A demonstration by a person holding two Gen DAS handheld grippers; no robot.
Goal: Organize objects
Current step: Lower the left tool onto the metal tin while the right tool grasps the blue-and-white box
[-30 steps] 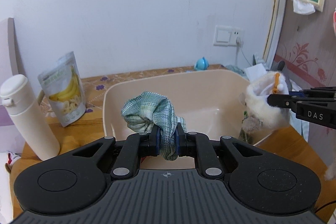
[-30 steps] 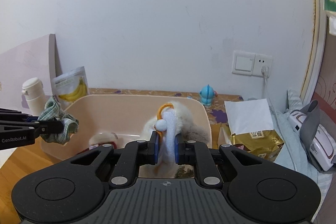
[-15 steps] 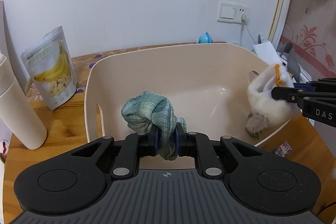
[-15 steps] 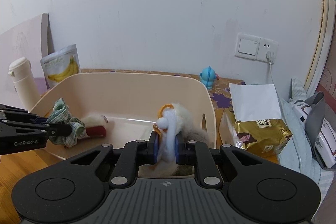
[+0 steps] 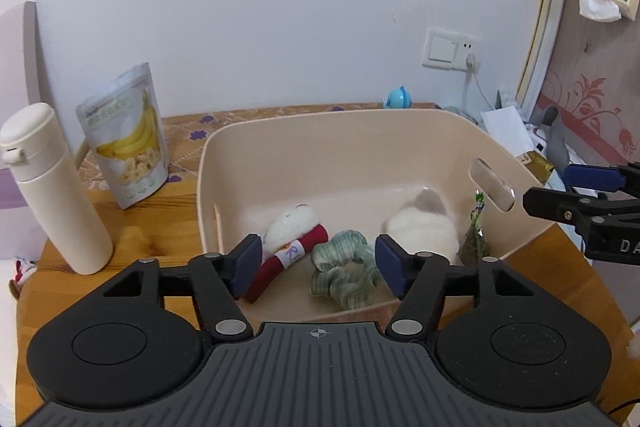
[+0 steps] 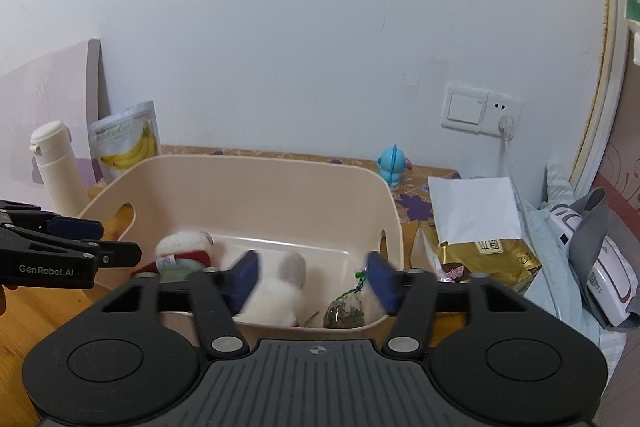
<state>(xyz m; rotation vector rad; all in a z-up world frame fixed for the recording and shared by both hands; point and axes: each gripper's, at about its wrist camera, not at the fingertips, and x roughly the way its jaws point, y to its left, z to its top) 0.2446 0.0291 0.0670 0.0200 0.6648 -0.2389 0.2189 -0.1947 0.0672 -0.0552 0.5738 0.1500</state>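
Observation:
A beige plastic bin (image 5: 360, 131) (image 6: 256, 179) stands on the wooden table. Inside it lie a green checked cloth (image 5: 344, 275), a white fluffy toy (image 5: 424, 231) (image 6: 276, 299), a white plush with a red roll (image 5: 292, 247) (image 6: 184, 251) and a small bag of green bits (image 5: 474, 245) (image 6: 346, 313). My left gripper (image 5: 318, 267) hangs over the bin's near edge, its jaws opening, and the cloth lies loose below them. My right gripper (image 6: 312, 281) (image 5: 560, 187) is at the bin's right side, its jaws opening too, with the fluffy toy blurred beneath them, free of the pads.
A cream bottle (image 5: 52, 187) (image 6: 56, 167) and a banana-chip pouch (image 5: 128, 135) (image 6: 128, 143) stand left of the bin. A blue figurine (image 6: 394, 167) sits behind it. A gold packet with white paper (image 6: 476, 227) lies to its right, beside a cloth-covered surface with a white device (image 6: 592, 267).
Both grippers have opened. The green cloth has dropped from the left gripper into the bin, and the white fluffy toy has dropped from the right gripper into the bin.

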